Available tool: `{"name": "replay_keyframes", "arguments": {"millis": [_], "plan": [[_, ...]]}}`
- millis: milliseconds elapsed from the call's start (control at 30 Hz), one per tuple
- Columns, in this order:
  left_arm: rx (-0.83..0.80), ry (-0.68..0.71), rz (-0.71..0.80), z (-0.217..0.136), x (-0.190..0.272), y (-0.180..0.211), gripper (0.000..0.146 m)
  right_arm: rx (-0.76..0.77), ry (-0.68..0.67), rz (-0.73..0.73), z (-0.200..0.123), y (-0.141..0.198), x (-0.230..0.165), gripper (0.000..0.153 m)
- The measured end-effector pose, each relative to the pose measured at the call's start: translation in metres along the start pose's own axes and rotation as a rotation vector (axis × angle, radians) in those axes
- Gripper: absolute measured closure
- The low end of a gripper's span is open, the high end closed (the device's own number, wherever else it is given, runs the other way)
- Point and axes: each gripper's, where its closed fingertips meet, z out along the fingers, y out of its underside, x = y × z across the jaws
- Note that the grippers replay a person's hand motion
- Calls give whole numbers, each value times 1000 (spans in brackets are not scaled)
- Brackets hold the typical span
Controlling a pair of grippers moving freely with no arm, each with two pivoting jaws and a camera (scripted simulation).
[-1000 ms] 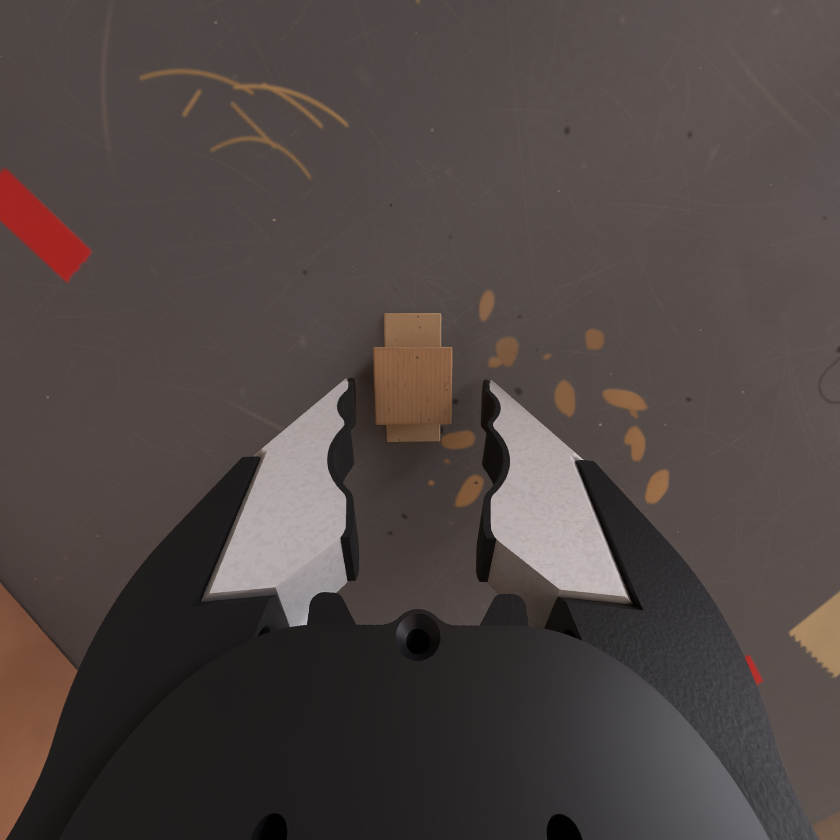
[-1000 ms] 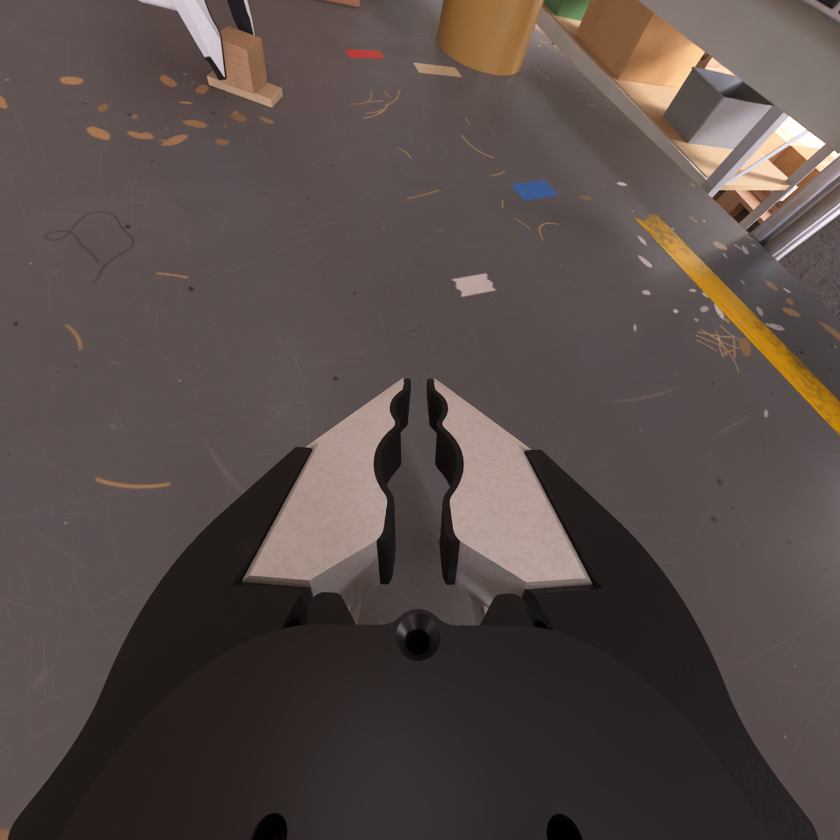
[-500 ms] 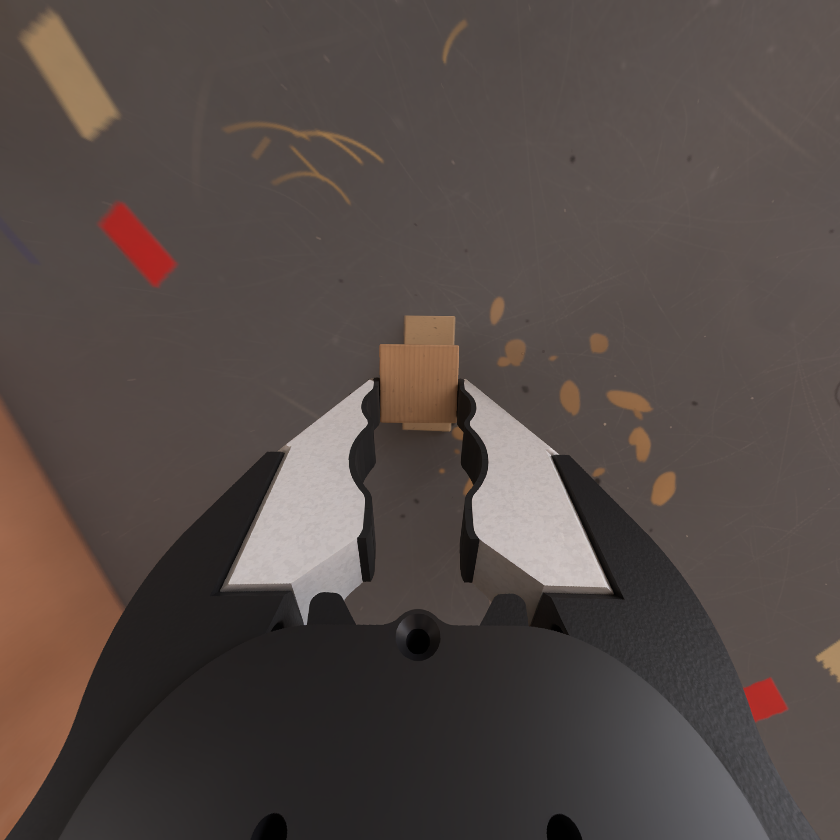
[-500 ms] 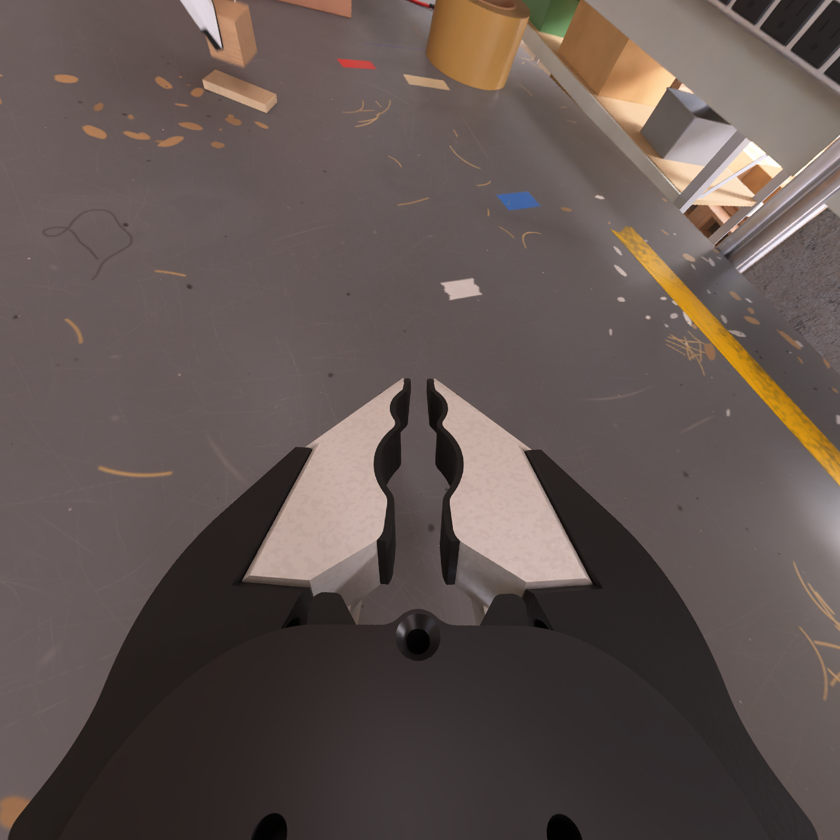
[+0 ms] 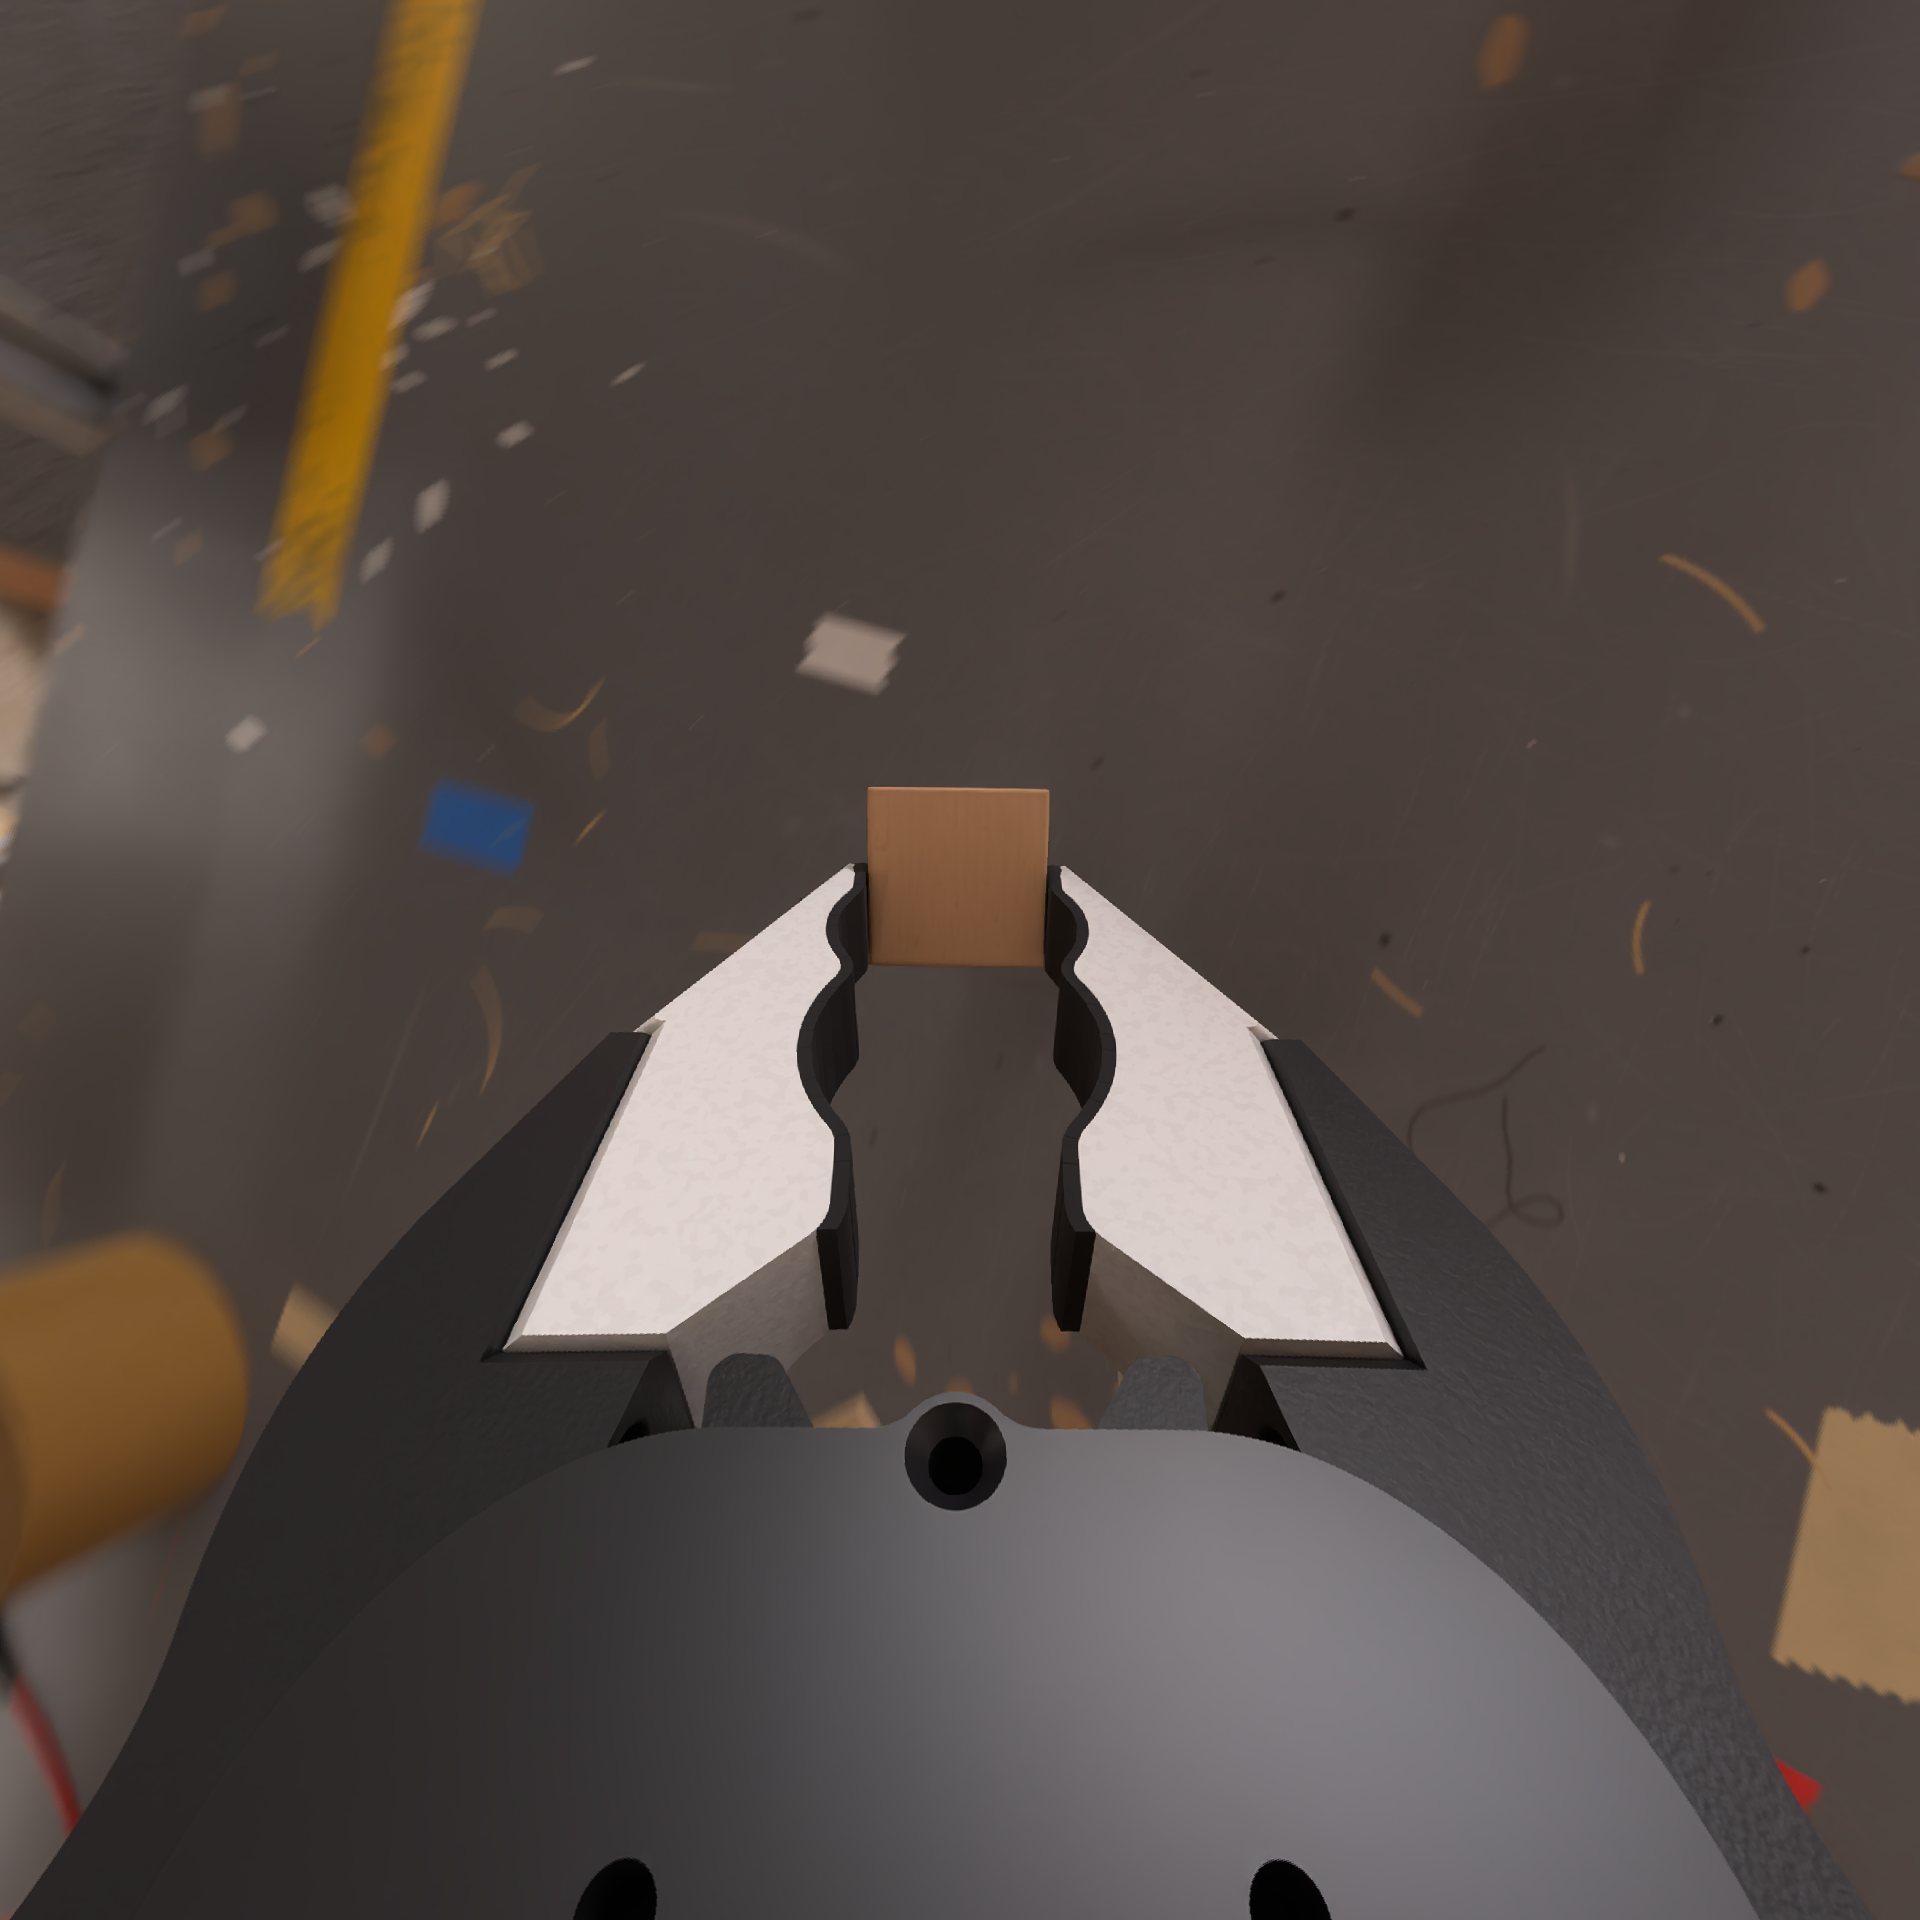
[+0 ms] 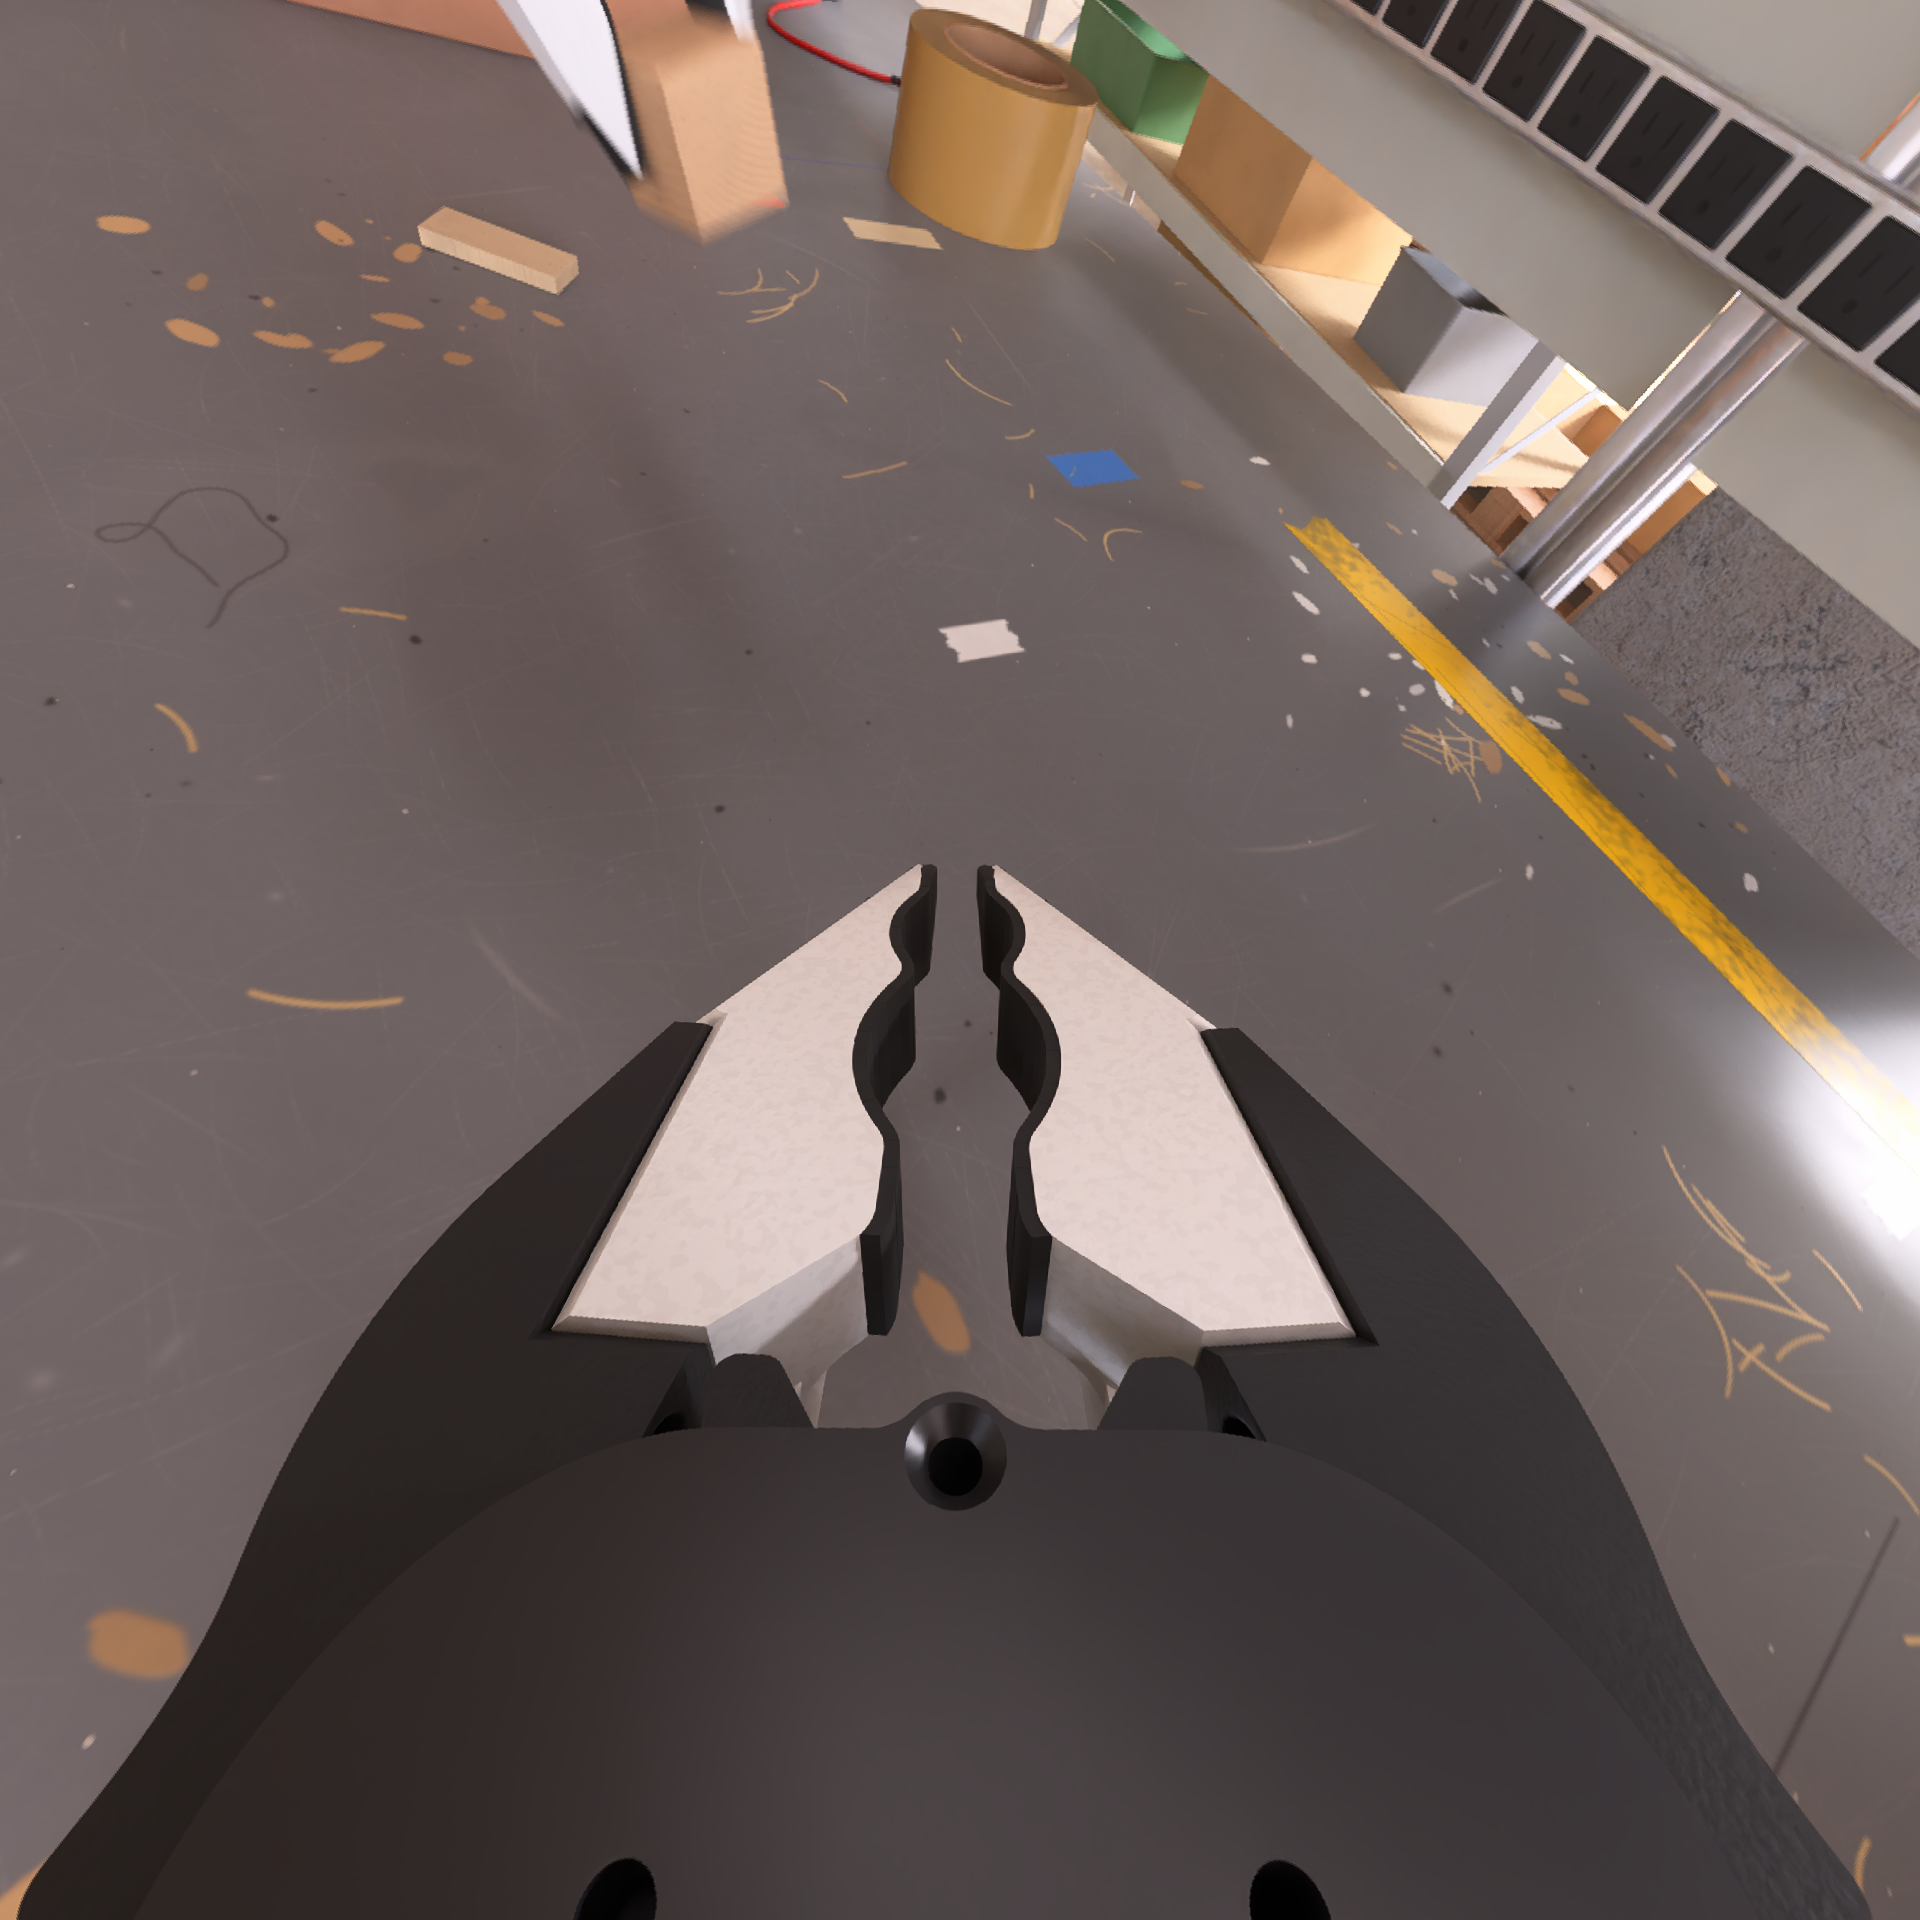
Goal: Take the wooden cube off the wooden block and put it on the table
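Observation:
My left gripper (image 5: 957, 914) is shut on the wooden cube (image 5: 957, 875), pinched between its fingertips and held in the air above the dark table. In the right wrist view the cube (image 6: 717, 135) hangs, blurred, at the far top, above and to the right of the flat wooden block (image 6: 497, 249), which lies bare on the table. One white finger of the left gripper (image 6: 582, 88) shows beside the cube there. My right gripper (image 6: 956, 883) is shut and empty, low over the table's near middle.
A big roll of brown tape (image 6: 987, 125) stands at the back, right of the block. A yellow stripe (image 6: 1558, 790) runs along the table's right edge, with shelves and boxes (image 6: 1278, 197) beyond. Tape scraps, blue (image 6: 1091, 468) and white (image 6: 980, 639), lie mid-table.
My left gripper closed on the cube, lifted it off the block and swung it away over the table. The right gripper stayed shut and shifted slightly.

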Motion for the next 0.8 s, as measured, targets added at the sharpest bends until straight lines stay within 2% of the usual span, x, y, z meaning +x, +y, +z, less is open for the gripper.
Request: {"name": "replay_keyframes", "arguments": {"millis": [167,300,500,767,800], "plan": [[-40,228,159,81,27,-34,113,-11,14,23,-13,11,-1,145],[-80,328,264,117,38,-45,113,-12,26,53,-20,19,2,145],[-133,387,341,140,43,-49,113,-14,22,82,-23,28,4,145],[-164,430,340,151,47,-45,113,-20,6,87,-22,31,3,145],[-164,430,338,152,47,-44,106,-21,4,88,-22,32,2,145]]}}
